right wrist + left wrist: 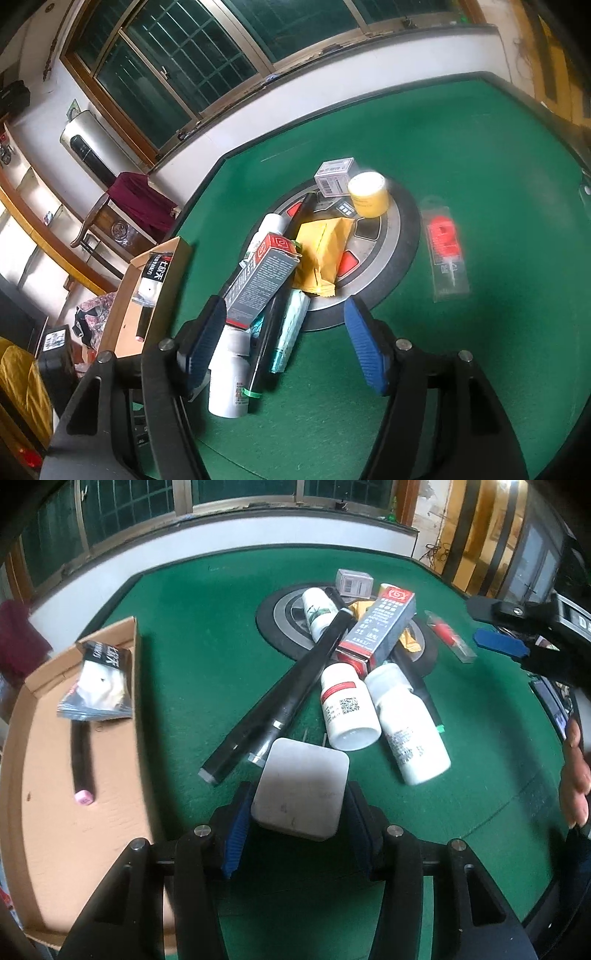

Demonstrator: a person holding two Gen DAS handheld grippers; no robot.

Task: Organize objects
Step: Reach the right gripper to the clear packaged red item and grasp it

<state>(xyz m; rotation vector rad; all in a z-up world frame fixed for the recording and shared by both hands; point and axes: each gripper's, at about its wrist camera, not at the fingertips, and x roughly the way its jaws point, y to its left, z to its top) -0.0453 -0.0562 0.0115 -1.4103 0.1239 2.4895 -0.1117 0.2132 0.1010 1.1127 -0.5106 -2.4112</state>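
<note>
The left wrist view alone shows a flat white square block with rounded corners, low in the centre of the frame. It sits between the blue pads of the left gripper, whose fingers stand at a middling width, right against the block's sides; whether the pads press on it cannot be told. This view also shows most of the open cardboard box at the left edge, holding a black-and-silver sachet and a dark stick with a pink end. A hand shows at the right edge.

The right wrist view shows what the left one hides: a yellow round tub and a yellow paper packet on the round black-and-grey disc in the middle of the green worktop. The right gripper is in the lower centre, its fingers spread wide with nothing gripped; part of the pile shows in the gap.

Both views show the pile: a grey-and-red carton lying across a long black stick, white bottles below it, a small grey box at the top of the pile, and a clear pack with a red part lying apart to the right.
</note>
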